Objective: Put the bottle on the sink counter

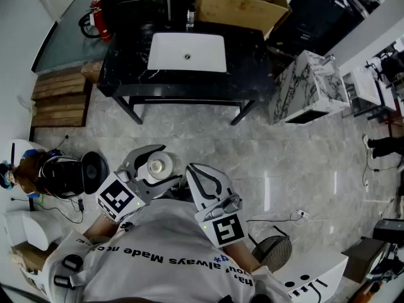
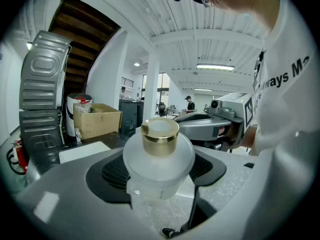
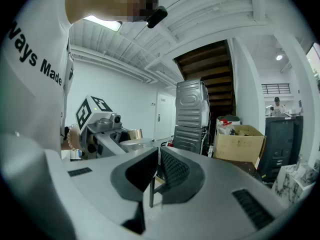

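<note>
While it is carried above the floor (image 1: 208, 137), the bottle (image 2: 159, 159) is gripped by the left gripper (image 1: 165, 163). That gripper's fingers (image 2: 112, 173) are spread wide and pressed against the bottle's body from both sides.

- Bottle: upright, with a pale frosted body and a gold cap (image 2: 160, 135). It is held in front of the person's chest, and nothing is seen under it but the floor.
- Right gripper (image 1: 192, 170): the fingers are drawn together, with only a thin slit left between the black pads. Nothing is held between them. It is carried just beside the left gripper, with its tip near the bottle.
- Tabletop (image 1: 126, 65): a black, white-veined sink counter on dark legs, placed well apart from the bottle, ahead of the person.
- Basin (image 1: 187, 52): white and rectangular, sunk into the middle of the tabletop.
- Cardboard box (image 1: 240, 2): open-topped, set at the back right corner of the tabletop.
- Cabinet (image 1: 306, 87): marble-patterned, stood on the floor just beside the tabletop's right edge.
- Wooden pallet (image 1: 60, 96): laid on the floor off the tabletop's left edge.
</note>
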Motion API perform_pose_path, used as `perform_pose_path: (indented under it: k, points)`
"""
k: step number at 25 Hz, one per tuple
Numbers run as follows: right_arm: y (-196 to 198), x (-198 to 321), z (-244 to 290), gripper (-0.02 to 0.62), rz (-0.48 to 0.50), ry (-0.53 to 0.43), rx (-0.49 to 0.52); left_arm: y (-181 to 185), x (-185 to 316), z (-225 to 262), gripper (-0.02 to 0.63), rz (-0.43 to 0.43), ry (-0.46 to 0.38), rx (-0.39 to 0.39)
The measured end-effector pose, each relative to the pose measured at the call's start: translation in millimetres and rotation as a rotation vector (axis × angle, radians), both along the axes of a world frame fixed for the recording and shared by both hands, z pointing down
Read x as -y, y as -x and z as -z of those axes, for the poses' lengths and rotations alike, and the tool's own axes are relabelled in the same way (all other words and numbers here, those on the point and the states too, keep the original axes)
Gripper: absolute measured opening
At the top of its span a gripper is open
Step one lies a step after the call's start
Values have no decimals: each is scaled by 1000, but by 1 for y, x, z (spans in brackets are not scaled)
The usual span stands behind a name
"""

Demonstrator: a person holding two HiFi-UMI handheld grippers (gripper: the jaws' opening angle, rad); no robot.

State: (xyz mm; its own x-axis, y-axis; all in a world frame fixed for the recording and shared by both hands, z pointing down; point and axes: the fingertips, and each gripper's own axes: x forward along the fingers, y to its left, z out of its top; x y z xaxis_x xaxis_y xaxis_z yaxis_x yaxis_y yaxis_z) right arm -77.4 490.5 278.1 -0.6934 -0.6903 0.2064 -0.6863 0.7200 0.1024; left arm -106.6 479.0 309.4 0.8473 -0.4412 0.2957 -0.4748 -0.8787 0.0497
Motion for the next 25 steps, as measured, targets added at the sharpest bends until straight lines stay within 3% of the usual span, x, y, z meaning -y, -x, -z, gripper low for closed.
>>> perform_pose_path:
  k: [9,14,25]
  points:
    - [6,-10,5,18,7,-18,-7,2,-10,9,328,-2,-6,-14]
    - [12,1,13,18,-31,-34,59,9,-7,11,328,-11,-5,-16]
    - [26,34,5,18,-40,-40,32,27,27,3,328,5,-20,0]
